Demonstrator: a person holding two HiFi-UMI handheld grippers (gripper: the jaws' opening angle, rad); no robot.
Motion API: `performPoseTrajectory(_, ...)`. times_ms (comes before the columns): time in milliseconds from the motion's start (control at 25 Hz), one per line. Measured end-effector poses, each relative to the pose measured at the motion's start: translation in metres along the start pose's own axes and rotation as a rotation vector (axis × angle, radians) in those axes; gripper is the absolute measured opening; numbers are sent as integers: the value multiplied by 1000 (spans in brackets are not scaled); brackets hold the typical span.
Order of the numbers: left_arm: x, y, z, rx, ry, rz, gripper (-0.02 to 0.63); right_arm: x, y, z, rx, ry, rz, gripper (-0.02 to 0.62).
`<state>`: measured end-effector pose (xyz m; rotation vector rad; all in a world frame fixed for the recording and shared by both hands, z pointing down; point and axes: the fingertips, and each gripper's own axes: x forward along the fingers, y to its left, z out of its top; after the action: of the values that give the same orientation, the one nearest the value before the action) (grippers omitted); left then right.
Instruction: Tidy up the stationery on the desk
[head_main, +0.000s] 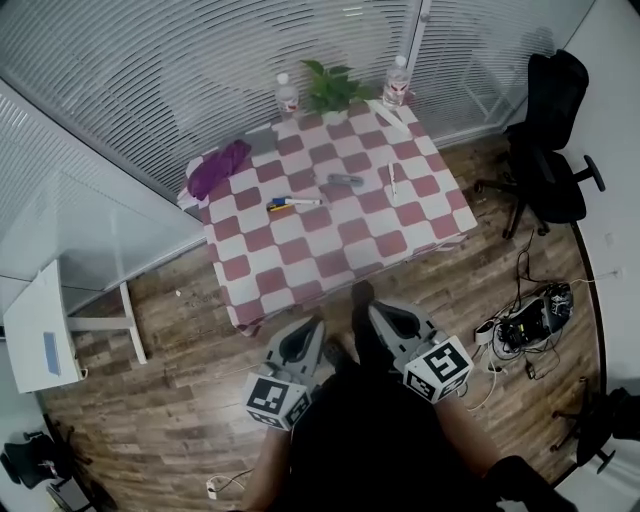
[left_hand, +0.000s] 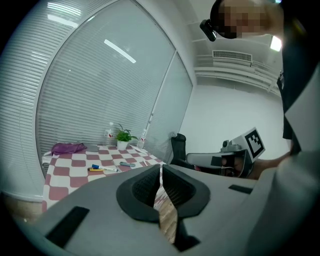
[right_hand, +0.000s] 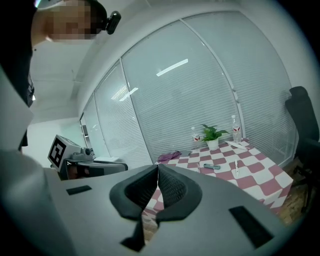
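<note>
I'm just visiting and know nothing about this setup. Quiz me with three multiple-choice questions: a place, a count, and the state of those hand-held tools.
1. Where does the purple cloth lie?
A) on the floor
B) on a chair
C) at the table's far left corner
2. How many water bottles stand on the table?
A) one
B) two
C) four
3. The jaws of the left gripper and right gripper are:
A) shut, nothing between
B) wide open
C) shut on a pen
Answers: 1 C, the head view shows it there; 2 B, one each side of the potted plant; 3 A, each gripper view shows them pressed together, empty.
</note>
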<state>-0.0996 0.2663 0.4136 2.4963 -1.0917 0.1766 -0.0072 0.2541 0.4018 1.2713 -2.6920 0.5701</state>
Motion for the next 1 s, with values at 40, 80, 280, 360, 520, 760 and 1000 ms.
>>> performPoseTrajectory(40,3,4,3,-3,-3,9,41,6,-5,2,2,2,2,21)
performPoseTrajectory(80,7,8,8,-4,-7,19,41,13,-10,5,4,4,5,21)
performPoseTrajectory(280,34,28,30,10,-14,66,41,47,-51,28,1,-4,24,21)
performPoseTrajectory(360,47,37,39,6,-19,79,41,62,-72,36,3,-2,34,21)
performPoseTrajectory(520,85,51,62,-7,-38,108,41,89,-116,53,-11,16,39,21)
performPoseTrajectory(760,134,66,88,-1,-58,160,41,122,-179,65,-24,61,51,21)
performPoseTrajectory(1000,160,70,91,-41,-42,207,41,142,-230,53,-26,150,15,56)
